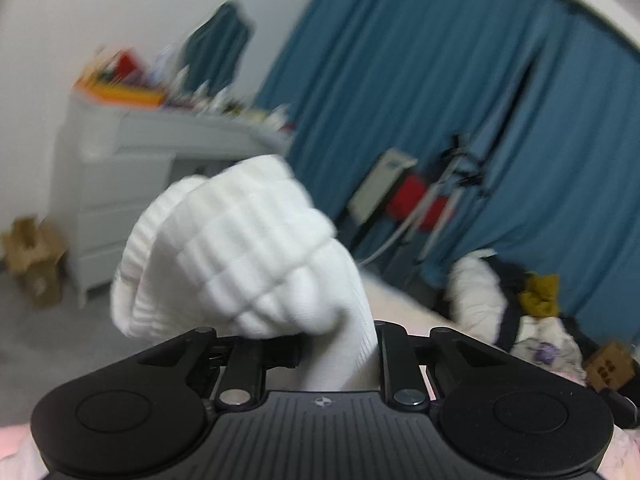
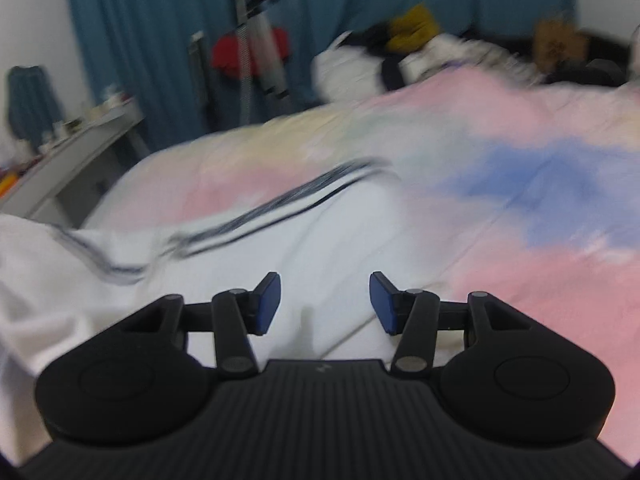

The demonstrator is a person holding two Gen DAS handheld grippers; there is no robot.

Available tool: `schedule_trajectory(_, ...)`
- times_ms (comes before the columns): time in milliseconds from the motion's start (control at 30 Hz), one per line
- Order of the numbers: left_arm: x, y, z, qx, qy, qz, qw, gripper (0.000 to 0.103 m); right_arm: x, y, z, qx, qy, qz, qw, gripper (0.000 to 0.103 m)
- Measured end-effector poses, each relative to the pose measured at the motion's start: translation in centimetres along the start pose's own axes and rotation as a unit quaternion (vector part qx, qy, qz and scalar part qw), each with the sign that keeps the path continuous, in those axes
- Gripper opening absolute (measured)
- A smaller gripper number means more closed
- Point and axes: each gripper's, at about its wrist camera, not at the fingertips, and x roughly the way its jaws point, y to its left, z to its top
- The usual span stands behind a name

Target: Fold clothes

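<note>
Left wrist view is showing you what the other camera is missing: your left gripper (image 1: 320, 344) is clenching a white ribbed sock (image 1: 236, 256), the fabric bunching up above the black fingers and lifting clear of the bed. Behind it you are seeing a grey dresser (image 1: 116, 184) with cluttered things on top, a cardboard box (image 1: 34, 256) on the floor beside it, and a blue curtain (image 1: 460, 100).

Right wrist view is giving you only the bed. Your right gripper (image 2: 325, 304) is hanging released, its 2 blue pads (image 2: 267, 304) spread well apart with nothing between them, just above a white garment with dark stripes (image 2: 248, 236) lying on the pink, blue and yellow bedspread (image 2: 540, 216). A heap of clothes (image 2: 400, 52) is sitting at the far end, blurred, before the same curtain.
</note>
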Motion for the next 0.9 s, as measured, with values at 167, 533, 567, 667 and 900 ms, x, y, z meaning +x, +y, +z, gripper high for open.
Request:
schedule_trajectory(167, -2.3, -10.5, -1.7, 0.068, -0.044, -0.058, 0.9950, 0.021, -1.3, -4.6, 2.0, 0.044, -0.036, -0.045, 0.997, 0.052)
schedule_trajectory(533, -1.6, -28.4, -19.8, 0.283, 0.012, -0.149, 0.9475, 0.021, -0.7, -10.9, 2.4, 0.168, -0.023, -0.020, 0.985, 0.052)
schedule_trajectory(567, -1.2, -29.1, -21.7, 0.305, 0.027, -0.152, 0.9397, 0.021, -0.7, -11.5, 2.4, 0.178, -0.024, -0.015, 0.984, 0.053)
schedule_trajectory(667, -0.1, -30.9, -26.3, 0.359, 0.065, -0.156, 0.9181, 0.021, -0.3, -13.2, 2.2, 0.211, -0.014, 0.018, 0.977, 0.054)
schedule_trajectory(900, 0.0, -29.7, -26.6, 0.421, 0.072, -0.176, 0.8868, 0.047, 1.3, -15.2, 2.2, 0.285, 0.006, 0.112, 0.952, 0.054)
